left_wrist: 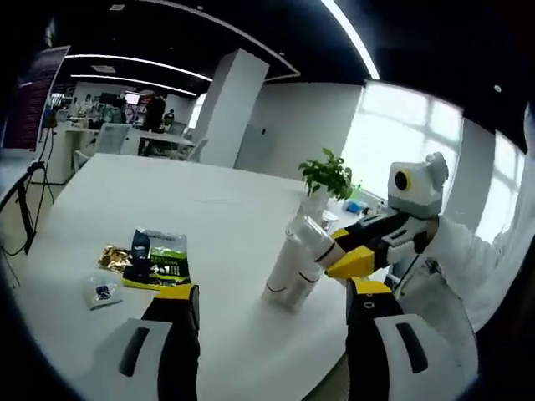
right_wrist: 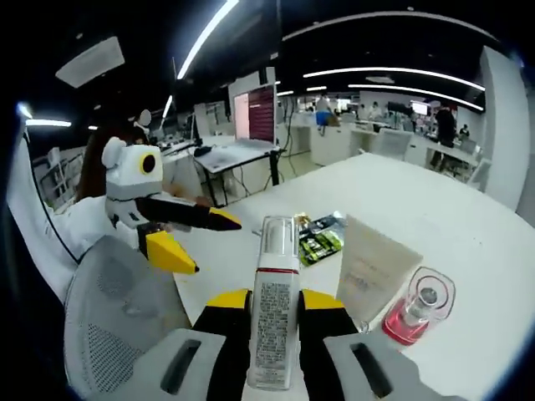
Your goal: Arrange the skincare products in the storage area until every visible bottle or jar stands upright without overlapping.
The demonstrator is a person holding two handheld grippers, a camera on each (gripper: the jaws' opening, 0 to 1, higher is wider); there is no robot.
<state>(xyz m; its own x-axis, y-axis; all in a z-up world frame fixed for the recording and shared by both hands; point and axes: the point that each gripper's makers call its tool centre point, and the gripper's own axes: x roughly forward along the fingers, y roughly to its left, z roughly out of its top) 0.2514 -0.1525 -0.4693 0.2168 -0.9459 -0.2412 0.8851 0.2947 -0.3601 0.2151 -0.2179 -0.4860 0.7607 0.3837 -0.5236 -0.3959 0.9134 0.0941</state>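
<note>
1. One white pump bottle (right_wrist: pixel 274 313) sits pinched between the jaws of the right gripper (right_wrist: pixel 273 311), its clear cap pointing away from the camera; this grip on the body looks meant to let the person carry it and stand it upright. In the left gripper view the same bottle (left_wrist: pixel 292 271) shows tilted over the white table (left_wrist: pixel 226 217), with the right gripper (left_wrist: pixel 338 251) clamped on its upper part.
2. Just beside it on the table stand a pale cream tube (right_wrist: pixel 370 271) and a small pink-based jar (right_wrist: pixel 420 311), close together; any spot chosen for the bottle must keep clear of both so nothing overlaps.
3. Spread apart and holding nothing, the left gripper (left_wrist: pixel 272 342) hovers above the table; in the right gripper view it (right_wrist: pixel 196 238) hangs off to the left with its yellow tips parted, probably ready to steady something.
4. Farther off lie green and gold sachets (left_wrist: pixel 155 257) and a small clear packet (left_wrist: pixel 102 291), flat and well apart from the bottles.
5. Behind the bottle stands a potted plant (left_wrist: pixel 326 177), near enough to limit room on that side.
</note>
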